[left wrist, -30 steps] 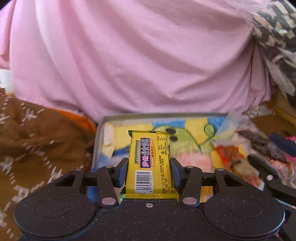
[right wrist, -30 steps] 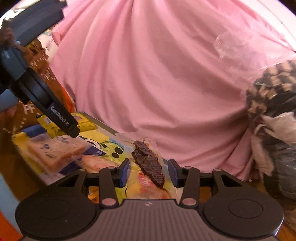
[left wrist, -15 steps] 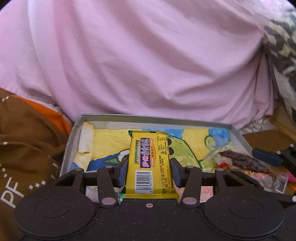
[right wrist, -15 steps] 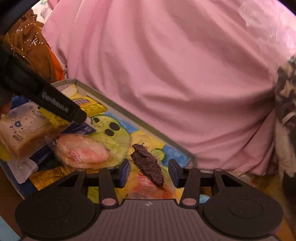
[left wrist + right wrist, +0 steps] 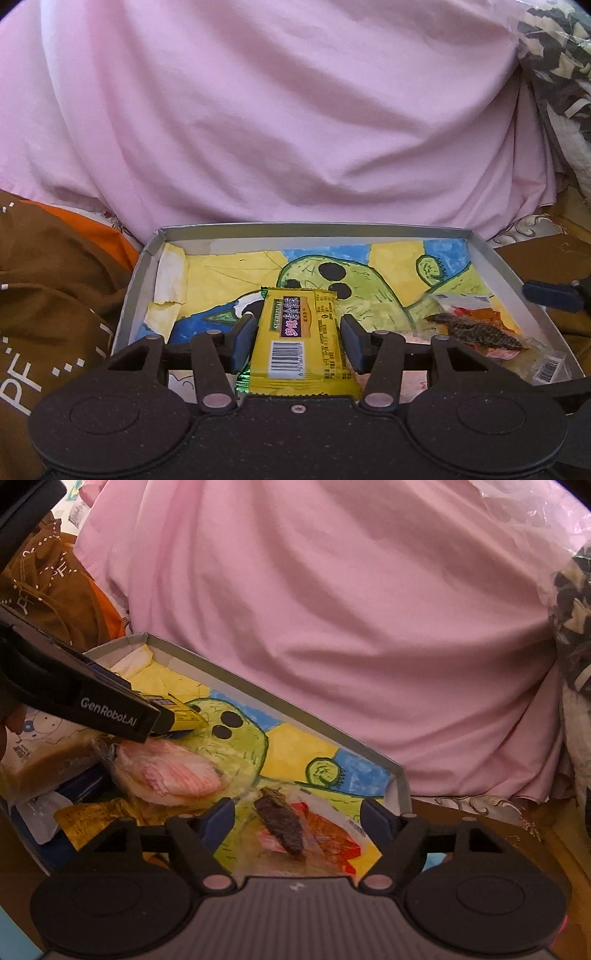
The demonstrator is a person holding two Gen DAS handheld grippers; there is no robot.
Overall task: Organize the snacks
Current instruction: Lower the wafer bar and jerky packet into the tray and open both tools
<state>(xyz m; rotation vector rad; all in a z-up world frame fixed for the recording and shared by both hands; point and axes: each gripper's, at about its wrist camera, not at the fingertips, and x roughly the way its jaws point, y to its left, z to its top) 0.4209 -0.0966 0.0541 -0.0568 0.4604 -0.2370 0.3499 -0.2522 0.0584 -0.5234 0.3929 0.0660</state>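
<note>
A shallow grey cardboard tray [image 5: 491, 254] sits in front of a large heap of pink cloth [image 5: 295, 122]. The tray floor is lined with a hand-coloured drawing in yellow, blue and green showing a green cartoon figure with black dots [image 5: 332, 273].

The left gripper [image 5: 298, 332] hangs over the near part of the tray, its blue-padded fingers [image 5: 242, 341] closed against the long sides of a yellow foil-wrapped snack bar with a purple label and a barcode [image 5: 299, 339]. The bar points away along the fingers, its far end over the drawing. In the right wrist view the same gripper comes in from the left as a black arm, with the yellow wrapper showing at its tip.

The right gripper [image 5: 297, 818] is over the tray's right-hand end with its fingers [image 5: 219, 819] spread wide. Between and below them, touched by neither, a clear plastic packet holding a dark brown strip of dried snack [image 5: 282, 825] lies on the tray floor with red and orange printing on it.

Further left in the tray lie a clear-wrapped pink and white round cake [image 5: 170, 771] and, beside it, a wrapped slice of pale bread with a blue cartoon print [image 5: 40, 753]. A crumpled yellow wrapper [image 5: 88, 821] lies just in front of them.

Brown fabric with white dotted lettering [image 5: 48, 314] is bunched to the left of the tray, with an orange patch behind it. A black and cream patterned cloth [image 5: 554, 59] fills the upper right corner.
</note>
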